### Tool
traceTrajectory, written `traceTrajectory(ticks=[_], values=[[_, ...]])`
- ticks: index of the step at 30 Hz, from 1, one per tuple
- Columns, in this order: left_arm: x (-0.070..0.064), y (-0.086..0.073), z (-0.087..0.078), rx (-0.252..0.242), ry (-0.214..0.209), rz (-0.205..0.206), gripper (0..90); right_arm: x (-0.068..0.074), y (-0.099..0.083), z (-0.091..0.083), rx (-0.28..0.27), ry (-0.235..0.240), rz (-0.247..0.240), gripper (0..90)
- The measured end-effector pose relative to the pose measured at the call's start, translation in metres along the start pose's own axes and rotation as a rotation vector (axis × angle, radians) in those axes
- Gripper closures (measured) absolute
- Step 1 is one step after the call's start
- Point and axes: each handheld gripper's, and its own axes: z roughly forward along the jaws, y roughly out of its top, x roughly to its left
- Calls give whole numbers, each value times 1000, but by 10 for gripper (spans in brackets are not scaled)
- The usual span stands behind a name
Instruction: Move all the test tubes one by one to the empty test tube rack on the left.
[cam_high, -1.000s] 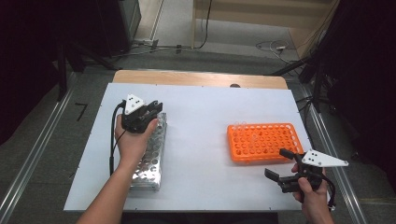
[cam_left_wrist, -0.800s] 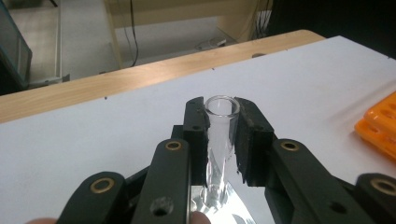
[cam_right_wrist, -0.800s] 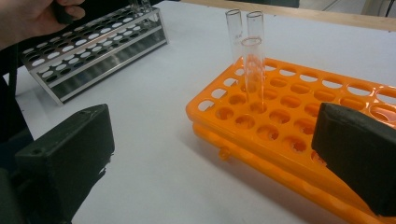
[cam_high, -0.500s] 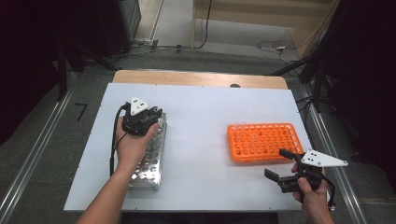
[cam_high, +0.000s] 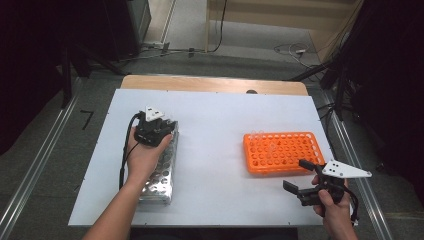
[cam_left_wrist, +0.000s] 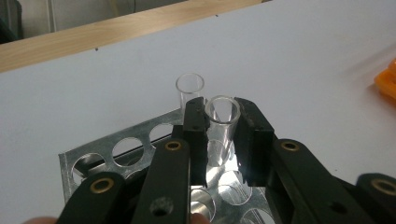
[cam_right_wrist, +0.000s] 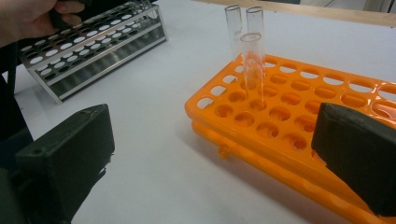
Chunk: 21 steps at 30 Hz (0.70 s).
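1. Right gripper (cam_high: 296, 186) waits open near the table's (cam_high: 215, 120) right front corner.
2. Orange rack (cam_high: 282, 152) holds three tubes.
3. Left gripper (cam_left_wrist: 219, 135) has moved to the metal rack's (cam_high: 160, 170) far end, jaws closed on a glass tube (cam_left_wrist: 222, 119); lifting out looks next.

Metal rack (cam_high: 162, 170): 1
Orange rack (cam_high: 283, 152): 1
Glass tubes in metal rack (cam_left_wrist: 190, 86): 2
Glass tubes in orange rack (cam_right_wrist: 252, 56): 3
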Motion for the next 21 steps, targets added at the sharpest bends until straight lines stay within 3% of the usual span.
traceTrajectory(ticks=[9, 12, 21], values=[[3, 0, -1, 13, -38, -34, 718, -1, 0, 1, 2, -2, 5, 0], [4, 1, -4, -5, -62, -57, 657, -1, 0, 1, 2, -2, 5, 0], [2, 0, -20, -80, -127, -72, 422, -1, 2, 2, -4, -4, 6, 0]])
